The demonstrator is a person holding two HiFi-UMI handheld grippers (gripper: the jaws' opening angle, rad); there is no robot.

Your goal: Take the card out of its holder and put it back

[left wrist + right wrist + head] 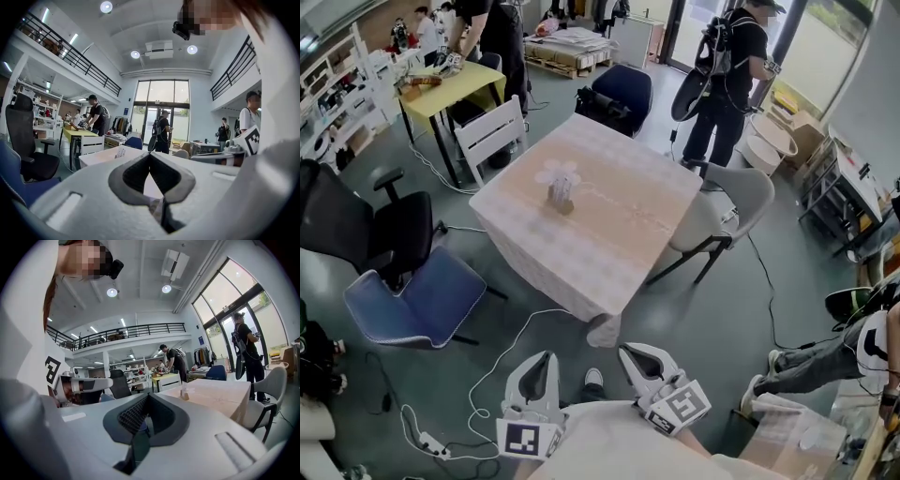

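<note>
Open floor (675,309) lies between the left gripper (546,356), the right gripper (626,351) and the near corner of the desk (637,225), crossed only by a white cable (502,347). The desk top is bare all round the card holder (561,192), which stands alone towards the left part, open from above and from every side. A blue chair (417,298) stands near the desk's left edge, with a gap between them. A grey chair (741,199) sits just beside the right edge, a white chair (492,131) just beside the far left edge, a dark chair (623,92) at the far corner. A person (727,66) stands beyond, well apart from the desk
</note>
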